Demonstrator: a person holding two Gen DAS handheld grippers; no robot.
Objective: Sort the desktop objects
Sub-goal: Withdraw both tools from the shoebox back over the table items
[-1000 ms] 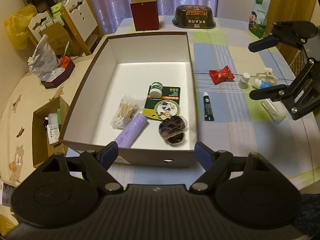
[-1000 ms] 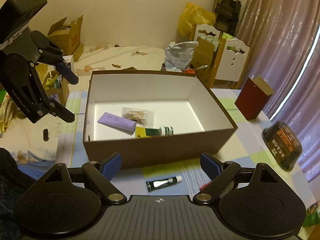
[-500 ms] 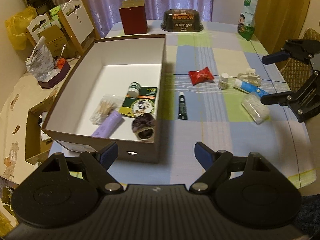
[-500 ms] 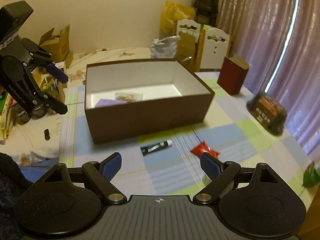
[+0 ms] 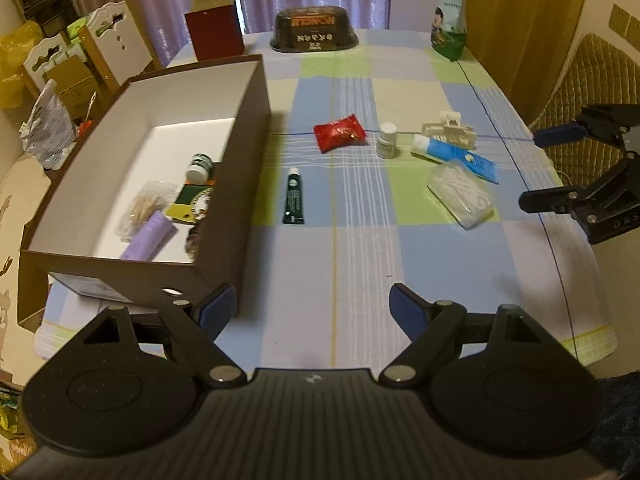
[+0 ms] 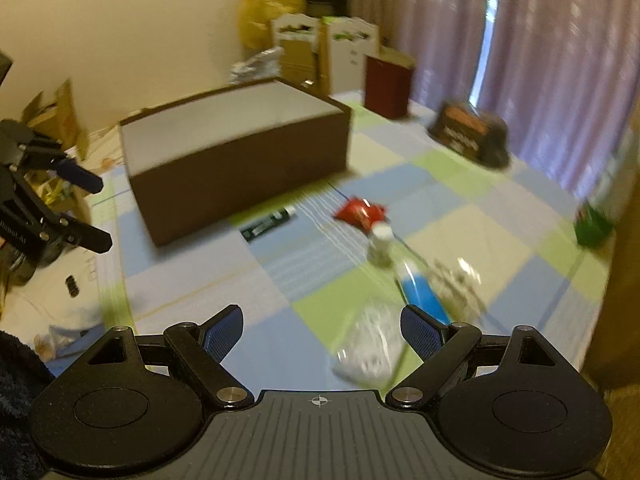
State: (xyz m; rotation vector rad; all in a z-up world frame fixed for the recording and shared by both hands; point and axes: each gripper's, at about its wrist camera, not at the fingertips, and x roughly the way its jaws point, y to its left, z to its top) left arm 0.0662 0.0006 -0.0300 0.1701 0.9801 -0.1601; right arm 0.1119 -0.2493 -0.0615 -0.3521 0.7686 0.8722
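Both hand-held grippers, left [image 5: 310, 308] and right [image 6: 322, 326], hang empty with fingers apart. I see the brown box [image 5: 224, 240] ahead-left of my left one, already holding several items. Ahead on the tabletop [image 5: 360, 260] lie the clear packet [image 5: 460, 196], blue tube [image 5: 456, 156], red packet [image 5: 340, 133], dark tube [image 5: 294, 199], small bottle [image 5: 387, 140]: sorting partway.

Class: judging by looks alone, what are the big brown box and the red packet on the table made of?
Box: probably cardboard, matte brown outside and white inside, with thin, straight folded walls.
Red packet: likely glossy plastic or foil film; it shines, crinkles and puffs like a pillow.
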